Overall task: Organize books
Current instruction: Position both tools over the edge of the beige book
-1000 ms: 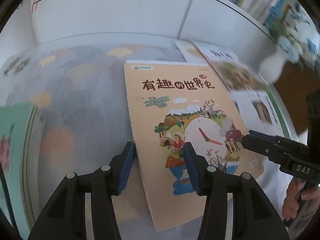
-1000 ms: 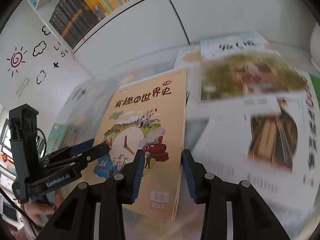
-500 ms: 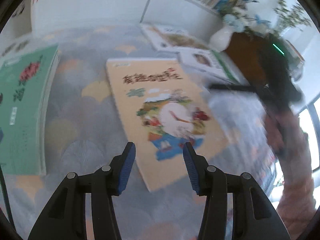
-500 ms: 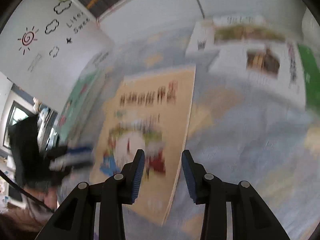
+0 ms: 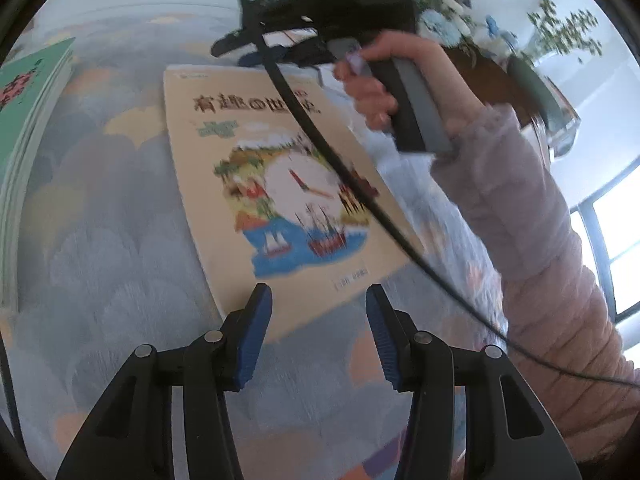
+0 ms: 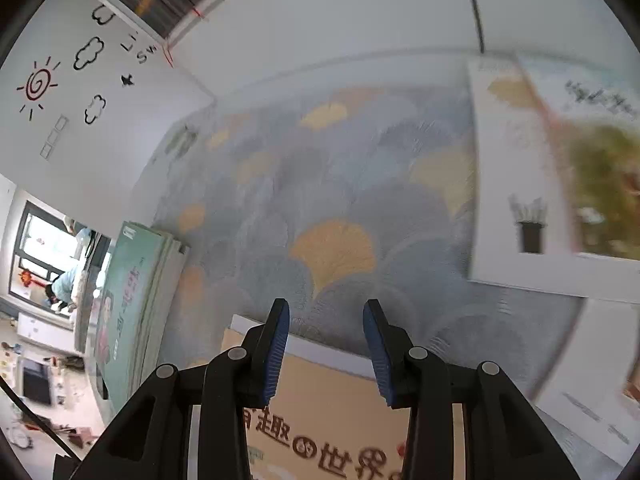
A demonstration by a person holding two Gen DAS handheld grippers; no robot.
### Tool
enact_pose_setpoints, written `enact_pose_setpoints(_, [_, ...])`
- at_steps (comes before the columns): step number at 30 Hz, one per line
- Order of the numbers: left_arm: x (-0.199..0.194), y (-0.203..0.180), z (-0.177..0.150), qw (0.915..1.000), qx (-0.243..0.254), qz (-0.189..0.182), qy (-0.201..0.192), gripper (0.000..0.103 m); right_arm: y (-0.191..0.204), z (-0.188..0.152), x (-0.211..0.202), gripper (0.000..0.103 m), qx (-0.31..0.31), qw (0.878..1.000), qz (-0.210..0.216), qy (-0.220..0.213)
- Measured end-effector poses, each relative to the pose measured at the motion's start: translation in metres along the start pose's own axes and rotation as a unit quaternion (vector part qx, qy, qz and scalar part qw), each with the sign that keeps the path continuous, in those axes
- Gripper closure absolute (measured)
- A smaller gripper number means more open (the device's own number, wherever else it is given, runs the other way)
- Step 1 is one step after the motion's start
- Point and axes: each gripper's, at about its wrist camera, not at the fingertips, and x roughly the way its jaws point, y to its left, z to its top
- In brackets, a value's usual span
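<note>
My left gripper (image 5: 316, 332) hangs over the near edge of the tan book (image 5: 280, 184), jaws partly open and holding nothing. The book's bottom edge lies just ahead of the blue pads (image 5: 252, 340), flat on the patterned mat (image 5: 100, 240).

My right gripper (image 6: 324, 344) is also partly open and empty. It hovers above the far, top edge of the same book (image 6: 328, 408), whose title reads upside down below the jaws. From the left camera I see the person's hand (image 5: 400, 84) on the grey handle, a pink sleeve (image 5: 532, 240) and a black cable (image 5: 340, 152) crossing the cover.

Further off, a green stack (image 6: 128, 308) lies to the left along the mat's edge. Loose white books (image 6: 520, 184) lie to the right, near the white wall (image 6: 340, 20).

I judge this to be the approach to the tan book, one gripper at each end, before lifting it. Next, each gripper needs to come down to an edge and close on it, or slide the book toward the green stack.

A second ago both grippers sat side by side at the book's near edge. Now the right one is at the far end, and the left has backed off. Jaw openings look unchanged.
</note>
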Motion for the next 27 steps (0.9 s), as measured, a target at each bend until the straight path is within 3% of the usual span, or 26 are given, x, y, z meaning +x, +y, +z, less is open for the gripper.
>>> enact_pose_setpoints(2, [0.003,0.000,0.005,1.0000,0.005,0.006,-0.003,0.057,0.001,-0.002,0.001,0.064,-0.003,1.000,0.021,0.016])
enact_pose_setpoints(5, [-0.001,0.001,0.009,0.9999,0.005,0.012,0.009,0.057,0.008,-0.010,-0.001,0.065,-0.033,0.999,0.000,0.026])
enact_pose_setpoints(8, [-0.006,-0.014,-0.001,0.9992,0.032,-0.001,0.022,0.057,0.007,-0.013,-0.002,0.065,-0.038,0.999,-0.004,0.028])
enact_pose_setpoints(13, [0.004,-0.025,-0.024,0.9956,0.060,0.011,0.071,0.057,0.001,-0.009,0.000,0.065,-0.016,0.999,0.016,0.032])
enact_pose_setpoints(19, [0.005,-0.016,-0.019,0.9973,0.039,0.013,0.060,0.061,0.006,-0.013,0.002,0.064,-0.031,0.999,0.014,0.033])
enact_pose_setpoints(22, [0.004,-0.013,-0.018,0.9973,0.037,0.006,0.063,0.061,0.015,-0.015,0.003,0.064,-0.065,0.997,-0.008,0.027])
enact_pose_setpoints(27, [0.001,-0.011,-0.019,0.9973,0.042,0.013,0.058,0.061,0.012,-0.013,0.002,0.064,-0.054,0.998,-0.003,0.023])
